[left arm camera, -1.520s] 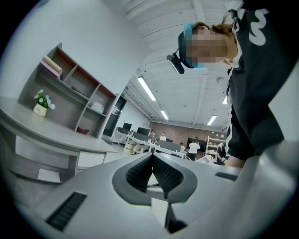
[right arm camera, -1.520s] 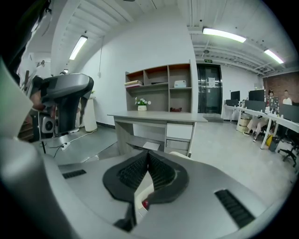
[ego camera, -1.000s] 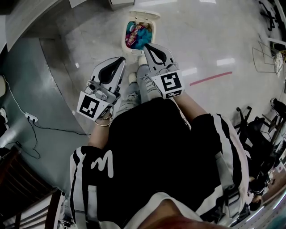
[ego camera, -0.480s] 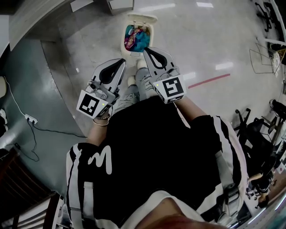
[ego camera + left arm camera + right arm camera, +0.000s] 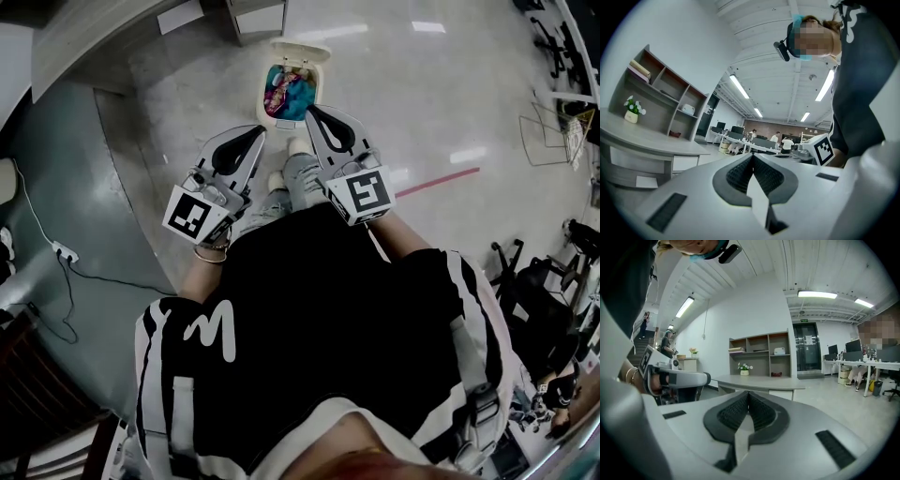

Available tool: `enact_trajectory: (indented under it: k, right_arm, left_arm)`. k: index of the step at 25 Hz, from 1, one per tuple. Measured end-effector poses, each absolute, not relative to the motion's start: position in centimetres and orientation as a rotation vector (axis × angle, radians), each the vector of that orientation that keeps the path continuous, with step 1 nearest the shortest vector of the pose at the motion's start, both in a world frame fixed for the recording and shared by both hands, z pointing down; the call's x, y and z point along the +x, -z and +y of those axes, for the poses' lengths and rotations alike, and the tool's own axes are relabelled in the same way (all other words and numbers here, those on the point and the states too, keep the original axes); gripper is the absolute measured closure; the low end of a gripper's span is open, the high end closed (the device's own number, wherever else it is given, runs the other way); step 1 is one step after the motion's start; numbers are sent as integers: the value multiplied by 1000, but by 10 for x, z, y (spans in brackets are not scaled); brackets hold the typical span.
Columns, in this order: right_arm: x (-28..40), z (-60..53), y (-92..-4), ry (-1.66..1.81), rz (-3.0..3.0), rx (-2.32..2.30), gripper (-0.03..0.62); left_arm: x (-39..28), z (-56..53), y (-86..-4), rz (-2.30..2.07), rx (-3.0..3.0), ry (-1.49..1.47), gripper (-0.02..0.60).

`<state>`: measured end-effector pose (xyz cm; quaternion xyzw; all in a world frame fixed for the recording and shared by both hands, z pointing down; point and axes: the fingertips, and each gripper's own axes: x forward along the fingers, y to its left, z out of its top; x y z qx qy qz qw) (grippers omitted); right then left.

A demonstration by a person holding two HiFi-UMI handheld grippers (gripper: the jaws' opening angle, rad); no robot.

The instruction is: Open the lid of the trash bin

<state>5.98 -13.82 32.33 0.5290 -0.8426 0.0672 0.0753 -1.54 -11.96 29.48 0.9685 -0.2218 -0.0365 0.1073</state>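
Note:
In the head view a small white trash bin (image 5: 265,112) stands on the floor ahead of my feet. Its lid (image 5: 302,50) is tipped up at the far side, and colourful rubbish shows inside. My left gripper (image 5: 257,137) is shut and empty, held low to the left of the bin and apart from it. The right gripper (image 5: 313,112) is shut too, its tip just at the bin's near right corner. Neither gripper view shows the bin. The left gripper (image 5: 752,156) and the right gripper (image 5: 748,393) both point out across the office with jaws pressed together.
A grey cabinet (image 5: 257,16) stands just beyond the bin. A cable and power strip (image 5: 64,249) lie on the floor at the left, a red tape line (image 5: 437,182) at the right, office chairs (image 5: 536,274) farther right. A curved desk (image 5: 759,381) and shelf unit (image 5: 759,354) show in the right gripper view.
The head view has drifted a little, so the bin sits slightly lower in it. Both grippers stay shut in front of the body, and the lid stays up.

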Motion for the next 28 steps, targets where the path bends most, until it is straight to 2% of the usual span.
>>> enact_trajectory:
  k: [28]
  right_arm:
    - [66, -106, -266, -85, -2625, 1590, 583]
  left_arm:
    - [-17, -117, -263, -694, 2917, 160, 576]
